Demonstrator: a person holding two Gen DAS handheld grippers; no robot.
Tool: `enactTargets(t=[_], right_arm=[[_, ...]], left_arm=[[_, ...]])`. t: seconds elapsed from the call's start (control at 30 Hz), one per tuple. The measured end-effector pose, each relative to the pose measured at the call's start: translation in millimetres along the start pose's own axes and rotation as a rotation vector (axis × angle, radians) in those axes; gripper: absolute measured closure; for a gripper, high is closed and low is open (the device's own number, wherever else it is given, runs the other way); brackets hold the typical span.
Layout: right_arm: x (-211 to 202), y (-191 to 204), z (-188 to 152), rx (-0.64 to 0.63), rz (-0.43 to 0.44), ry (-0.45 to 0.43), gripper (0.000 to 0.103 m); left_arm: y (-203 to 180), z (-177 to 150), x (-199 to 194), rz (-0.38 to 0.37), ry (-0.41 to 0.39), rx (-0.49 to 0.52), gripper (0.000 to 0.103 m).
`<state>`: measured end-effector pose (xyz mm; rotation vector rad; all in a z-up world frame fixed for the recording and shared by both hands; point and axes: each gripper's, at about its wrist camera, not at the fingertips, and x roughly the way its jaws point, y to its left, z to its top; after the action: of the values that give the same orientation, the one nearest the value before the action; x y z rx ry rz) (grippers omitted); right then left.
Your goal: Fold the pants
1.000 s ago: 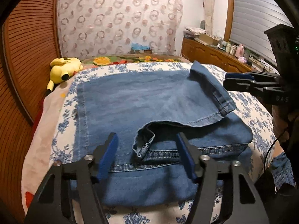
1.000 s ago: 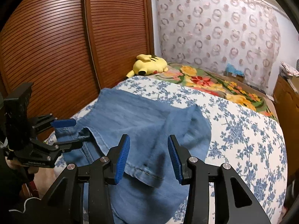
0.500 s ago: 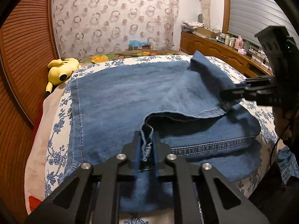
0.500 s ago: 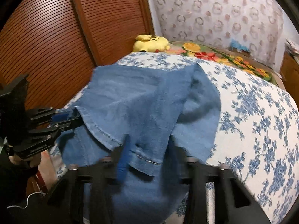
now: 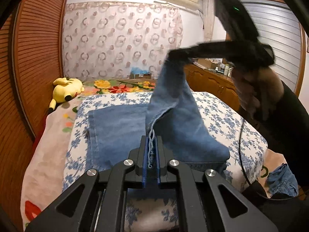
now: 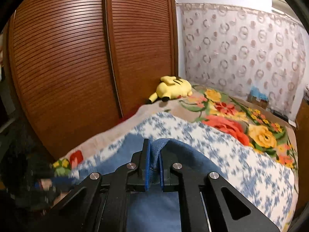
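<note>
Blue denim pants (image 5: 115, 131) lie on the floral bed sheet (image 5: 231, 121). In the left wrist view my left gripper (image 5: 151, 148) is shut on a hem corner with loose threads, just above the bed. Up and to the right, blurred by motion, my right gripper (image 5: 173, 55) holds the other corner high, so a flap of denim (image 5: 173, 100) hangs between the two. In the right wrist view the right gripper (image 6: 154, 154) has its blue pads closing tight on a fold of the pants (image 6: 183, 154). The left gripper (image 6: 48, 177) is a dark blur at the lower left.
A yellow plush toy (image 5: 66, 89) lies by the slatted wooden wardrobe doors (image 6: 77, 58) at the bed's far left. A wooden cabinet (image 5: 210, 81) runs along the right wall. Another piece of denim (image 5: 282, 179) lies low at the right, beside the person's hand (image 5: 255, 89).
Both grippers shut on the top layer's hem corners and lifted. The right one rose higher, pulling the denim flap up off the layer beneath.
</note>
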<state>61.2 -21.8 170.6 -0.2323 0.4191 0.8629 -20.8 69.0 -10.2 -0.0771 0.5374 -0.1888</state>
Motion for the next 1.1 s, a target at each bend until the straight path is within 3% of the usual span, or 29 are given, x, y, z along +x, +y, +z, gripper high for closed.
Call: enactTargets(t=[0.13, 0.4, 0.7, 0.73, 0.87, 1.1], right_arm=[[44.2, 16.8, 3.6, -0.008, 0.011, 0.035, 0.096], [134.9, 33.7, -25.3, 0.002, -0.015, 0.178, 0.096], [141.9, 29.5, -21.3, 0.032, 0.021, 0.15, 0.096], [142.4, 29.0, -22.0, 0.038, 0.027, 0.16, 0.09], [143.4, 29.7, -25.8, 0.019, 0.019, 0.143, 0.064], [119.4, 25.9, -25.9, -0.015, -0.031, 0.088, 0.058]], left_arm=[[14.5, -14.6, 7.7, 0.015, 0.034, -0.034, 0.095], [28.9, -42.1, 26.8, 0.045, 0.122, -0.06, 0.095], [31.5, -49.3, 25.4, 0.053, 0.147, -0.077, 0.095], [32.2, -49.0, 26.8, 0.058, 0.153, -0.08, 0.094], [36.8, -49.1, 32.4, 0.111, 0.166, -0.082, 0.077], [42.8, -50.1, 32.8, 0.133, 0.165, -0.096, 0.059]])
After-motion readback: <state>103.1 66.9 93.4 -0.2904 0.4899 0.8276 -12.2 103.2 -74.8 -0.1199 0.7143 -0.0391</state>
